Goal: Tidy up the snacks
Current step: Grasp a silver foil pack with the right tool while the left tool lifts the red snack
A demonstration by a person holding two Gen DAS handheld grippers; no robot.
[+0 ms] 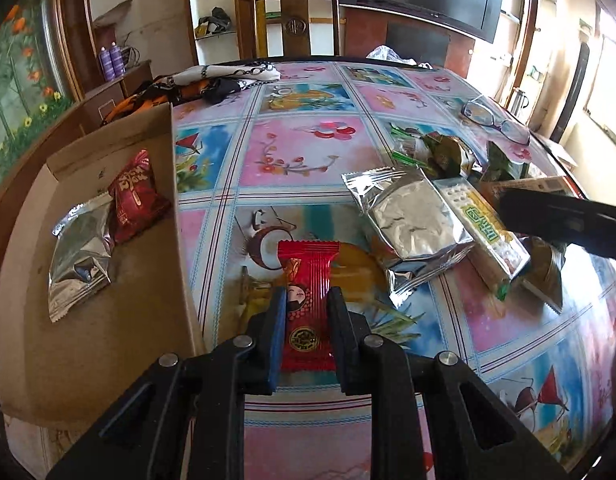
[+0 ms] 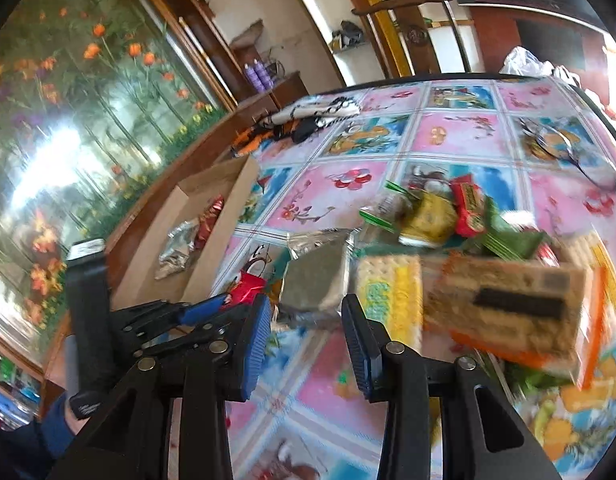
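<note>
Firstly, through the left wrist camera, a red packet (image 1: 308, 304) is seen pinched between the pads of the left gripper (image 1: 306, 312), just beside the right wall of a cardboard box (image 1: 108, 344) at the table's (image 1: 308, 152) left edge. A silver pouch (image 1: 82, 256) and a red wrapper (image 1: 136, 196) lie touching inside the box. More snacks are piled toward the right edge. Through the right wrist camera, blurred, the right gripper (image 2: 306, 336) is seen spread, nothing between its pads, near the pile (image 2: 447, 248).
</note>
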